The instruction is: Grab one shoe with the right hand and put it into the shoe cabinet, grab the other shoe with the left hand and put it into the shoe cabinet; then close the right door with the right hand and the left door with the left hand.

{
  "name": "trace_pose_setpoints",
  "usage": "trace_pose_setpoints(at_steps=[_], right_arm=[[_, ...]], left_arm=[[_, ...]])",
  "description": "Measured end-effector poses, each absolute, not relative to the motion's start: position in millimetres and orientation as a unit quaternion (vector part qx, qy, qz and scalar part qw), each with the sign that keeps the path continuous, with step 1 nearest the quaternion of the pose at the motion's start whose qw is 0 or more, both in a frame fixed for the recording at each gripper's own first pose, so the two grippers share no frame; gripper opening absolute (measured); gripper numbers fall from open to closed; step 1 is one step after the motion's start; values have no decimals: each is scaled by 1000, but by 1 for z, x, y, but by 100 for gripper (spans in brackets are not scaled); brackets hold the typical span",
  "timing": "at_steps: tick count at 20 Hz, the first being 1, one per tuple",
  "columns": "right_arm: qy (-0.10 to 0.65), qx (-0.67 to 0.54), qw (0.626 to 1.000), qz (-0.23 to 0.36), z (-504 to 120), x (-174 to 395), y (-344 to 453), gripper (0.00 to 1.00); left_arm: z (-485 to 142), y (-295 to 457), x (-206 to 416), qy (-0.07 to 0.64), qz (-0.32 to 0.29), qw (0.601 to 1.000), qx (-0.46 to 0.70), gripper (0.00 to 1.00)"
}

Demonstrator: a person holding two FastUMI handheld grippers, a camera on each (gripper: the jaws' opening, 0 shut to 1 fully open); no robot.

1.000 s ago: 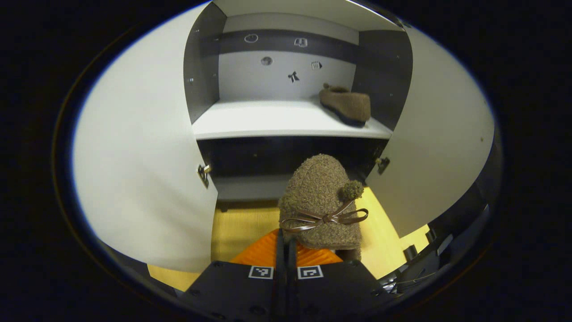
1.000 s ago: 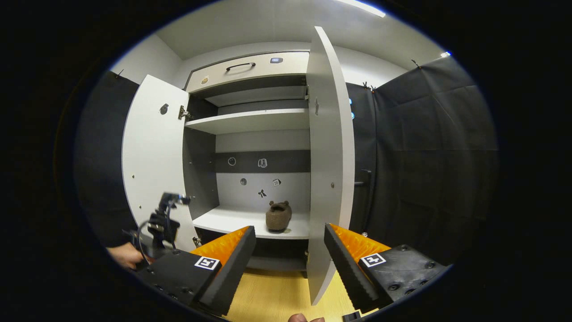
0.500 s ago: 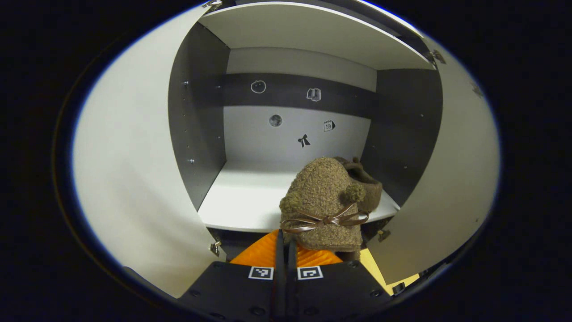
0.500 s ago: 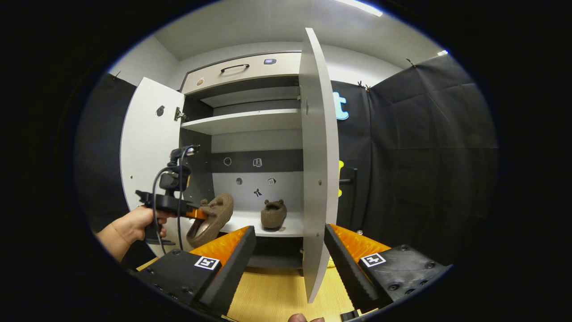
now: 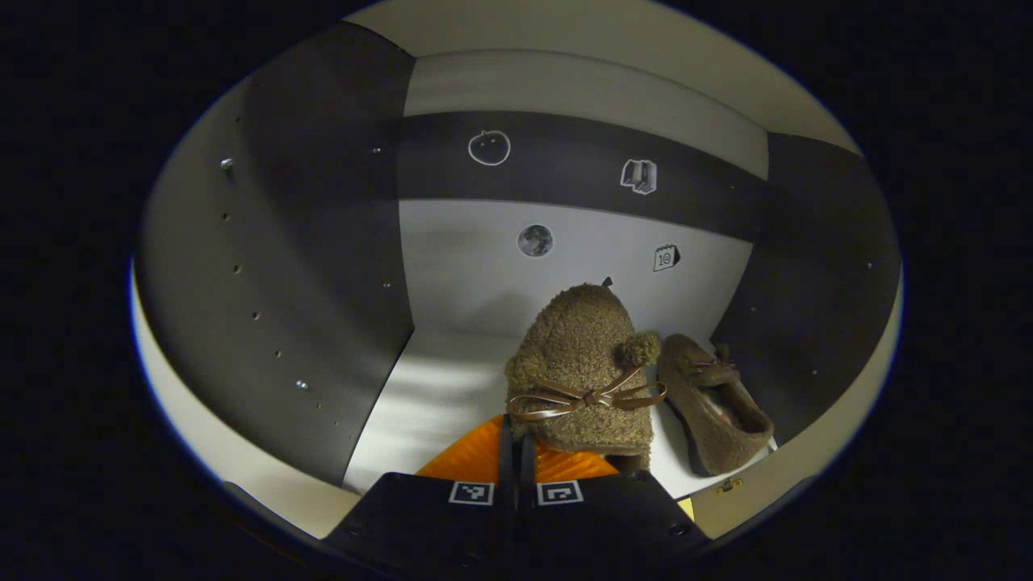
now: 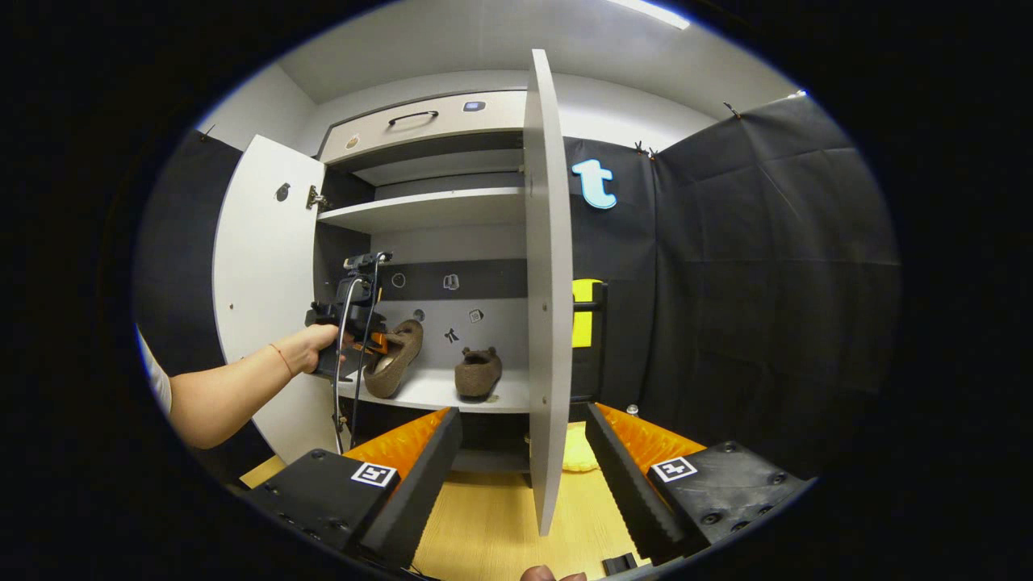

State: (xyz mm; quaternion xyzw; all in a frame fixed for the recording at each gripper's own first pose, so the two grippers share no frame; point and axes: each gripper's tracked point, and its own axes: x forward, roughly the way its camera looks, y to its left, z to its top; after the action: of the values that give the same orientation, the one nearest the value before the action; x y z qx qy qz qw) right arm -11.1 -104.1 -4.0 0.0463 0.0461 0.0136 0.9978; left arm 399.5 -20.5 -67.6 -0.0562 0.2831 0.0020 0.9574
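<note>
Each gripper has a black body with small round screws and a square black-and-white marker tile at each finger base, seen on the left gripper (image 5: 516, 432) and the right gripper (image 6: 523, 460), whose inner finger faces are ribbed. Farther off, a black camera block with looping black cables rides the left gripper. The person's arm (image 6: 234, 383) wears a thin red wrist string and a white short sleeve (image 6: 159, 379)

Brown fuzzy shoes (image 5: 581, 363), white shelf (image 5: 420, 395), dark grey cabinet walls (image 5: 307, 266)
</note>
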Motion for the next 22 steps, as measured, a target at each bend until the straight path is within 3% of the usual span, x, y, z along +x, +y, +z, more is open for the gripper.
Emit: trace_pose_setpoints(at_steps=[12,18,22], right_arm=[[53,55,996,-52,-12,-20,-159,99],[54,66,994,-65,-12,-21,-173,98],[56,74,993,-70,-14,-24,-178,99]], left_arm=[[-121,-10,456,365,43,930,-19,6],[-109,-17,452,349,26,937,-10,27],[-96,-24,444,330,15,944,16,63]])
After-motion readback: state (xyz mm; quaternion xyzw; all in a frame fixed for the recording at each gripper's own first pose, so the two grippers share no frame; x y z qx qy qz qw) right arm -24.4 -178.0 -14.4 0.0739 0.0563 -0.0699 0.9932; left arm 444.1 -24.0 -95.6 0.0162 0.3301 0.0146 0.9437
